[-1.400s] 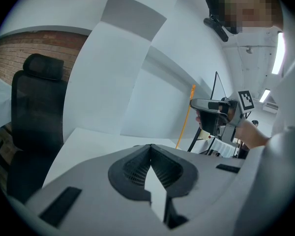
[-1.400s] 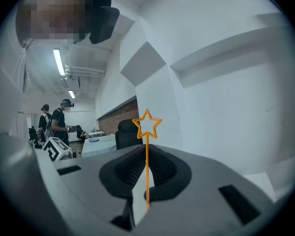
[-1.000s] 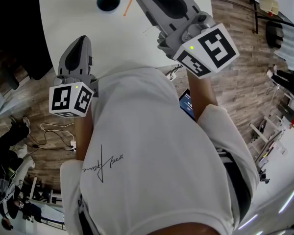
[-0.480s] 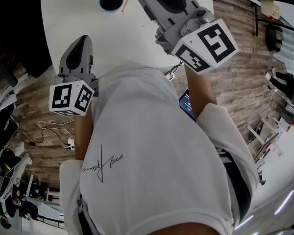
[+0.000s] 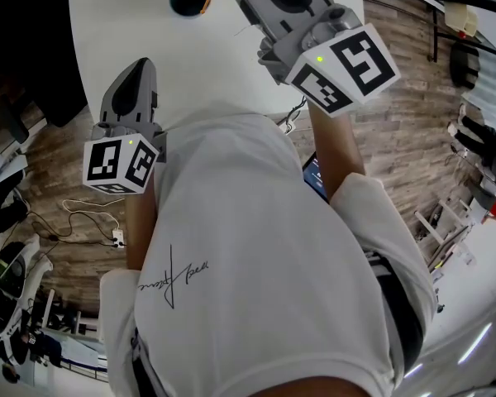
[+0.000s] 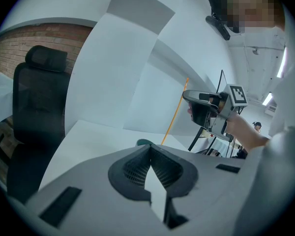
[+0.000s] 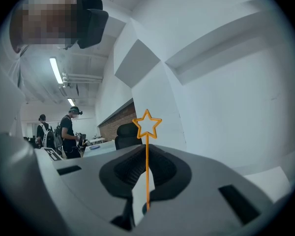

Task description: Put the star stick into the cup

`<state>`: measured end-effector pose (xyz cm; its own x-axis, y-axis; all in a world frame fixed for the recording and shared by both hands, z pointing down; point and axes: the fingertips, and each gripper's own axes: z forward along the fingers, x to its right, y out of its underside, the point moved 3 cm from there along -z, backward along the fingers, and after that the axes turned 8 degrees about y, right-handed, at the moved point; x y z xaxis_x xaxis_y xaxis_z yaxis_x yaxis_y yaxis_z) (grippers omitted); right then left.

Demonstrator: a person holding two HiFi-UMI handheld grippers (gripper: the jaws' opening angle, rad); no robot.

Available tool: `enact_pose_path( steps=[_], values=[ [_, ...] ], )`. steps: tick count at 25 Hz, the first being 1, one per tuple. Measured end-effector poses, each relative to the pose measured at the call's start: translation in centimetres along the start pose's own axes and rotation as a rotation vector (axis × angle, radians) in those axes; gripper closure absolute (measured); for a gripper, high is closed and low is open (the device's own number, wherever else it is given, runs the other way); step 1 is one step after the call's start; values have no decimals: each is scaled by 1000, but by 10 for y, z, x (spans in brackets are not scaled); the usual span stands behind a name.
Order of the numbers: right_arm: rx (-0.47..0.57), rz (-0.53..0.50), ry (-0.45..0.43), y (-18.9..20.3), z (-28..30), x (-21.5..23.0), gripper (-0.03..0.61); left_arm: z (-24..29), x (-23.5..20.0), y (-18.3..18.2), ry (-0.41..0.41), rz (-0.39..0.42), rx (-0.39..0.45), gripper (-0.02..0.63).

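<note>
Jaws of the right gripper (image 7: pixel 146 154) pinch the star stick (image 7: pixel 147 137); left gripper (image 6: pixel 150 149) sits closed on nothing.

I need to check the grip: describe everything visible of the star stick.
The star stick is a thin orange rod, plastic by its look, ending in an outline star. The right gripper is shut on its shaft. In the head view it slants, one end by the cup; contact cannot be told.
</note>
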<state>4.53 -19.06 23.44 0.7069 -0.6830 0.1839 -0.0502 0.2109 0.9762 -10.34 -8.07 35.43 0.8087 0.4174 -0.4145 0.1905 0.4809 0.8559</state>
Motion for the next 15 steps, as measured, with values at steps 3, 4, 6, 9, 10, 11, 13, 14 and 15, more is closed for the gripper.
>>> enact_pose_path(
  steps=[3, 4, 6, 9, 10, 11, 13, 14, 15],
  values=[
    [-1, 4, 0, 3, 4, 2, 555, 0, -2, 1, -3, -5, -3, 605],
    [0, 5, 1, 3, 5, 2, 555, 0, -2, 1, -5, -7, -2, 606],
    [0, 7, 3, 5, 6, 4, 555, 0, -2, 1, -8, -12, 1, 605],
    [-2, 15, 1, 8, 11, 5, 555, -1, -5, 2, -12, -19, 2, 606],
    [-2, 17, -1, 8, 12, 5, 555, -1, -6, 2, -13, -20, 2, 606],
    [-2, 17, -3, 8, 14, 5, 555, -1, -7, 2, -15, -22, 2, 606],
    [-4, 18, -6, 10, 18, 5, 555, -2, -8, 2, -19, -28, 3, 606],
    [-5, 19, -8, 11, 19, 5, 555, -2, -9, 3, -22, -31, 3, 605],
    [-8, 20, -9, 12, 21, 5, 555, -3, -10, 4, -24, -35, 1, 606]
  ],
)
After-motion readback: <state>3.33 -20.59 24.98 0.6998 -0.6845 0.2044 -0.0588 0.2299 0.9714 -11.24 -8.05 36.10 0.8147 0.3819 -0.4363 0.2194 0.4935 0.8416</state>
